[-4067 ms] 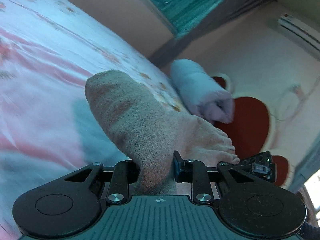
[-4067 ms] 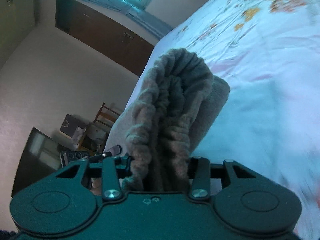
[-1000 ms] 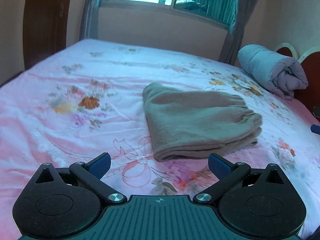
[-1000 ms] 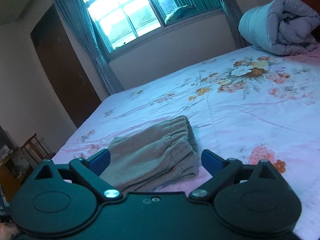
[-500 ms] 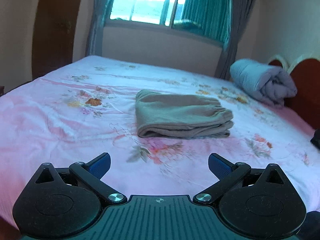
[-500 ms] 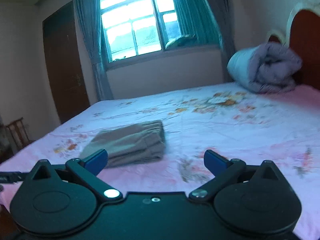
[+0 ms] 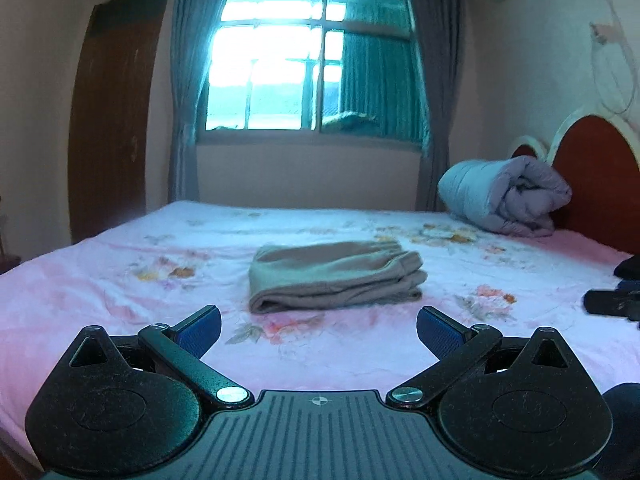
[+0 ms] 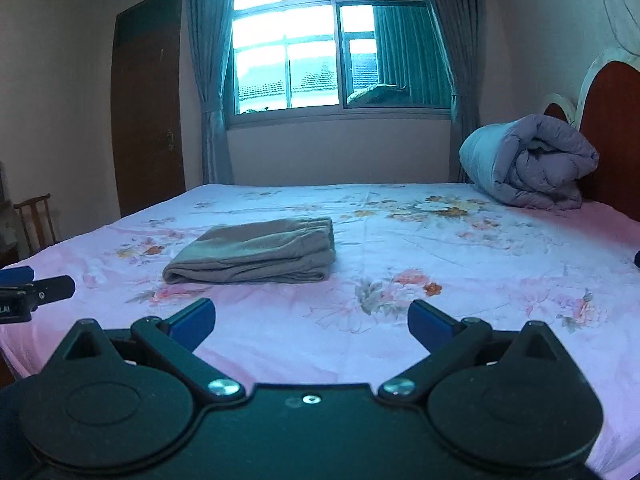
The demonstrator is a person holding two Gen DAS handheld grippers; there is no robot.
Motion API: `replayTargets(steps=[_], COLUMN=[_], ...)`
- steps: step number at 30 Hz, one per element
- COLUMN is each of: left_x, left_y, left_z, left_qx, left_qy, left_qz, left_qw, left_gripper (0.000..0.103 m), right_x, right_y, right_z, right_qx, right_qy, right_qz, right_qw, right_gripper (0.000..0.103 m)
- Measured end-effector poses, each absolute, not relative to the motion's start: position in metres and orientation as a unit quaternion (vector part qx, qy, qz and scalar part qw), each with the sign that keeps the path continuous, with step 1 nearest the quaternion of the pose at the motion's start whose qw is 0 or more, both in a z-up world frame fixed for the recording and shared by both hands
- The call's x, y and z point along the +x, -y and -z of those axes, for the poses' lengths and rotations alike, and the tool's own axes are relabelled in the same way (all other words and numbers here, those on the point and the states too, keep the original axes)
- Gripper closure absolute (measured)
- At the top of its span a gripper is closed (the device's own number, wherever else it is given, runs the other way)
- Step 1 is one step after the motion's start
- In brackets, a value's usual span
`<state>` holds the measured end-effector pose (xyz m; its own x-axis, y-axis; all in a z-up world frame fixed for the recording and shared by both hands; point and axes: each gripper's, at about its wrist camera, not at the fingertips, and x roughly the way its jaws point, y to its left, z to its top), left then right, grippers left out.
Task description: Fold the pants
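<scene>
Broadly, the wide bed with the pink floral sheet (image 8: 460,248) filled both views, a rolled grey-blue quilt (image 8: 532,160) lying at its far right by the red headboard and a curtained window (image 8: 340,48) standing on the far wall. Near the middle of the mattress lay the task's garment, the taupe fleece pants with a gathered waistband (image 7: 334,276), folded into a compact stack of layers, the waistband edge to the right and the smooth fold to the left. By the look of it the folding was finished, so the main risk was any further contact: a finger dragged across the soft top layer would pull the stack askew, and a nudge at the loose right edge could spring the layers apart. The left gripper (image 7: 318,326) was held low and level at the near edge of the bed, well apart from the pants, its blue-padded jaws spread wide and holding nothing. The right gripper (image 8: 310,318) sat alongside in the same level pose, equally wide and unloaded, with the pants lying ahead and to its left.
</scene>
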<state>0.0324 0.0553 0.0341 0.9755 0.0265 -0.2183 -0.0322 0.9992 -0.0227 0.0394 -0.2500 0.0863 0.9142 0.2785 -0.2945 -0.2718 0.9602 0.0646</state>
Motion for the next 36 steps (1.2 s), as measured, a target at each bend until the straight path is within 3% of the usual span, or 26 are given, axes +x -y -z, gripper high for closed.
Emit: replayTargets(steps=[36], left_x=[0.038], left_y=[-0.050], left_z=[-0.036], left_qx=[-0.002], left_qy=[-0.125], left_qz=[-0.010], left_qw=[0.992], left_gripper=[0.000], right_x=[0.042], right_y=[0.244], right_z=[-0.082], right_qx=[0.006], right_qy=[-0.168], right_qz=[-0.144], right_qw=[0.975], right_gripper=[0.006])
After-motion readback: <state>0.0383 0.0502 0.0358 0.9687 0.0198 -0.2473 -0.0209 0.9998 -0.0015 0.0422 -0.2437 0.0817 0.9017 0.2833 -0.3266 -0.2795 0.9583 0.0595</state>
